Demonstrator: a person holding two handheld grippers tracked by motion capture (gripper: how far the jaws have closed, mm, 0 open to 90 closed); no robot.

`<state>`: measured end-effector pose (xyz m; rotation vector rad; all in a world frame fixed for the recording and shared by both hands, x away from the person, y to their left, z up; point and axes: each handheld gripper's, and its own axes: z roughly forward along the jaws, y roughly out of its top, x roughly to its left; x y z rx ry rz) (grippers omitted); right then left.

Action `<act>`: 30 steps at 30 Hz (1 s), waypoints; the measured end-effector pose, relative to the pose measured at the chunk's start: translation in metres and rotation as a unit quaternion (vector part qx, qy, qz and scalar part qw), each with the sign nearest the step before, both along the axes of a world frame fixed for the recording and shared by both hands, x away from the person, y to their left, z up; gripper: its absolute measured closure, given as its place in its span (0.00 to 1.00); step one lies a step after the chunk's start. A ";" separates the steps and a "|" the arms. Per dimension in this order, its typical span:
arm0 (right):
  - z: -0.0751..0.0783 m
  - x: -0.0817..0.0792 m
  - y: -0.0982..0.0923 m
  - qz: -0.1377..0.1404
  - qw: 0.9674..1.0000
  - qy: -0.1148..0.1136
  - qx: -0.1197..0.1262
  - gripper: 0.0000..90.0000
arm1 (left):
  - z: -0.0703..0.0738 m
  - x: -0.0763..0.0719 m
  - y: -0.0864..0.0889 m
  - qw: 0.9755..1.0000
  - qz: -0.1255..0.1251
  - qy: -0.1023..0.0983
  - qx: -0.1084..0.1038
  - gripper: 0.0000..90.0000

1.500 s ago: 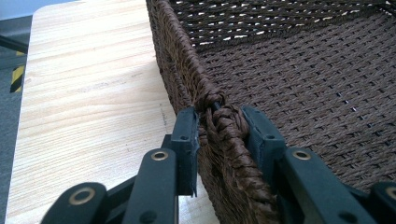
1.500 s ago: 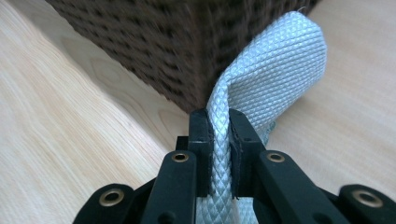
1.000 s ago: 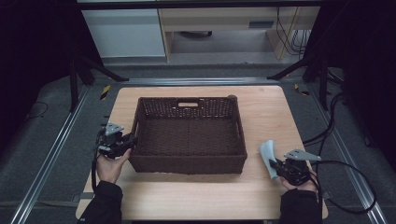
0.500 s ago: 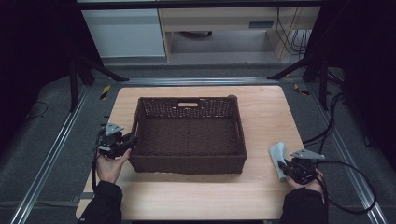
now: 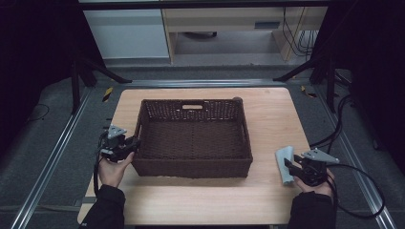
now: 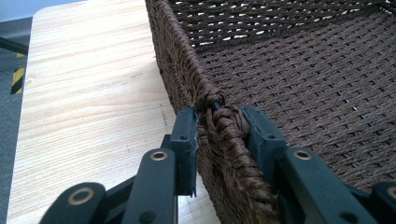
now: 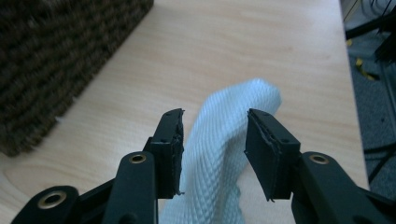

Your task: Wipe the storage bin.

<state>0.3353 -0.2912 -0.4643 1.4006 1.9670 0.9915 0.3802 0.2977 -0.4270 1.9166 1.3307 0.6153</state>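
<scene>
Cloth (image 7: 224, 154) is lying on the desk (image 5: 267, 124) between the right tool's (image 7: 214, 140) jaws, which have just been opening off it, long axis pointing away; the basket (image 5: 193, 167) is sitting leftward, its rim clamped by the left tool (image 6: 218, 133).

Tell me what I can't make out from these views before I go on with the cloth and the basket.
- Pale cloth: near end cut off by the bottom edge of the right gripper view; in the high view the right hand-held gripper covers part of it.
- Basket: outside of its near wall is turned away in the high view; the left hand-held gripper hides the clamped rim.
- Basket weave in the right gripper view: blurred.
</scene>
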 end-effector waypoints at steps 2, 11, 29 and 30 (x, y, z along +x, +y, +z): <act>0.005 0.000 0.001 0.004 1.000 -0.006 0.011 0.63 | 0.000 0.000 0.000 1.000 -0.002 0.001 0.002 0.75; 0.031 0.005 0.024 0.046 0.998 -0.030 0.027 0.66 | 0.000 0.000 0.000 1.000 -0.003 0.002 0.002 0.76; 0.061 0.045 0.083 0.112 0.990 -0.044 0.076 0.71 | 0.001 0.001 0.000 1.000 -0.004 0.006 -0.007 0.76; 0.060 0.048 0.087 0.115 0.990 -0.040 0.074 0.71 | 0.001 0.002 0.001 1.000 -0.005 0.005 -0.008 0.76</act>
